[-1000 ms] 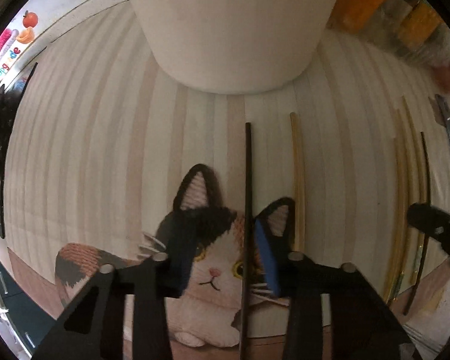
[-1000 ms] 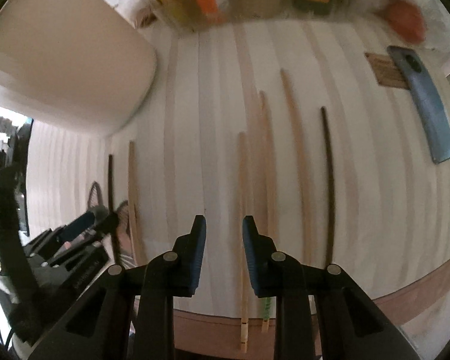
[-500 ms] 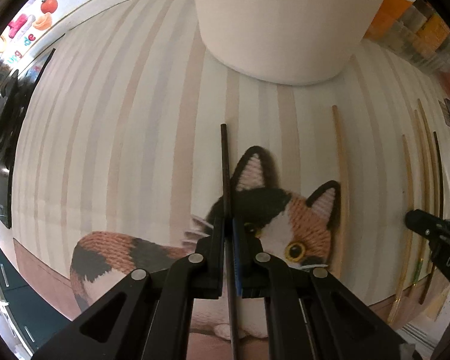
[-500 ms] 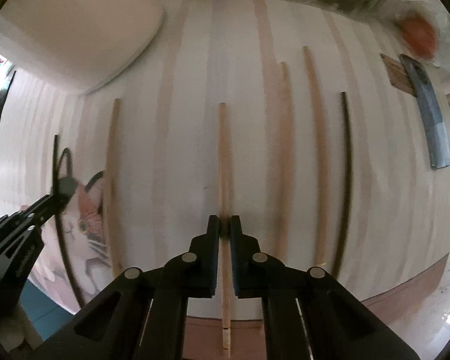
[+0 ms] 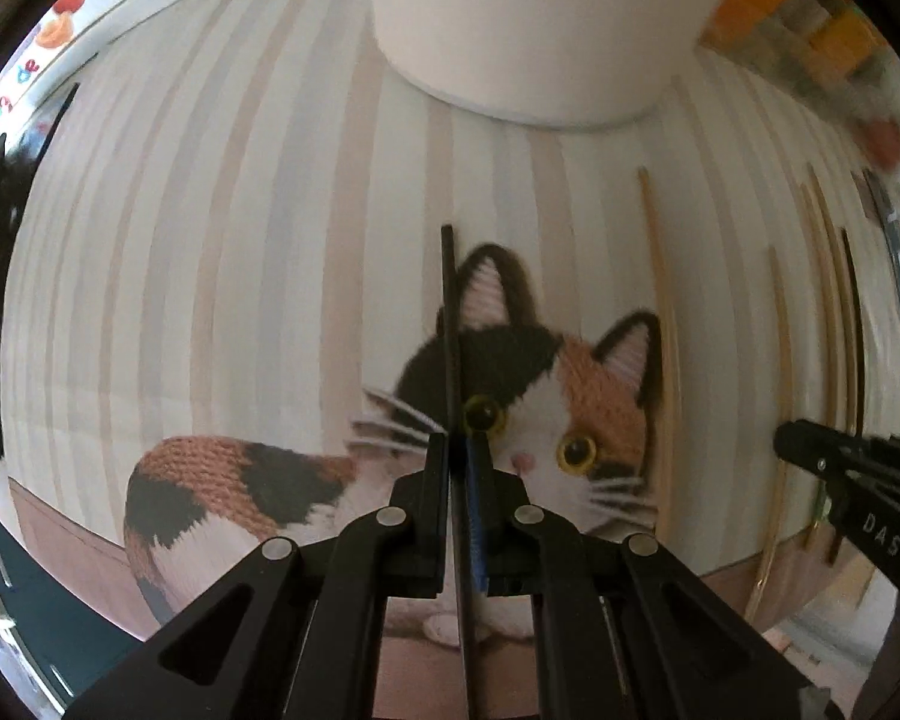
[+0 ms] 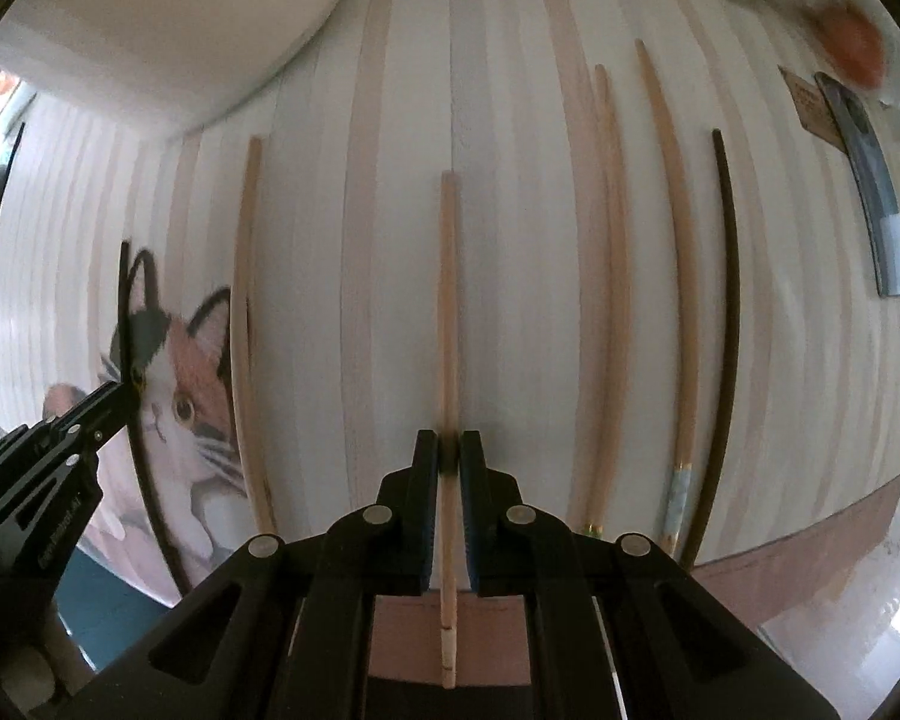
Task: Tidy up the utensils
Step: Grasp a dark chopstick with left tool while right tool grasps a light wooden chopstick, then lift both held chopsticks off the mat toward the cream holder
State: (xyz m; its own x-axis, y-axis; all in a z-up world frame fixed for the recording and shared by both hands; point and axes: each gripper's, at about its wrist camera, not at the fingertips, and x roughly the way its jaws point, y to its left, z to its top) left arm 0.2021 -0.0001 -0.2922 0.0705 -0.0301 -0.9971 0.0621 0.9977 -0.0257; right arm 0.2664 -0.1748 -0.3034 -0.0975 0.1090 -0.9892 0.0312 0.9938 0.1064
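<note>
My left gripper [image 5: 457, 450] is shut on a black chopstick [image 5: 449, 300] that points away over the striped cat-print mat [image 5: 210, 240]. My right gripper [image 6: 449, 450] is shut on a light wooden chopstick [image 6: 447, 276]. Several more chopsticks lie side by side on the mat: a wooden one [image 6: 243, 300] to the left, two wooden ones [image 6: 606, 240] and a black one [image 6: 731, 276] to the right. The left gripper also shows in the right wrist view [image 6: 120, 387], the right gripper in the left wrist view [image 5: 786, 441].
A large white container [image 5: 540, 24] stands at the far side of the mat, seen at the upper left in the right wrist view [image 6: 150, 30]. A blue-grey flat object [image 6: 870, 180] lies at the right. Orange items [image 5: 798, 24] stand behind.
Both grippers were open a second ago and have closed, the left on the black chopstick, the right on the wooden one. Since then both chopsticks look slightly raised and the views have shifted.
</note>
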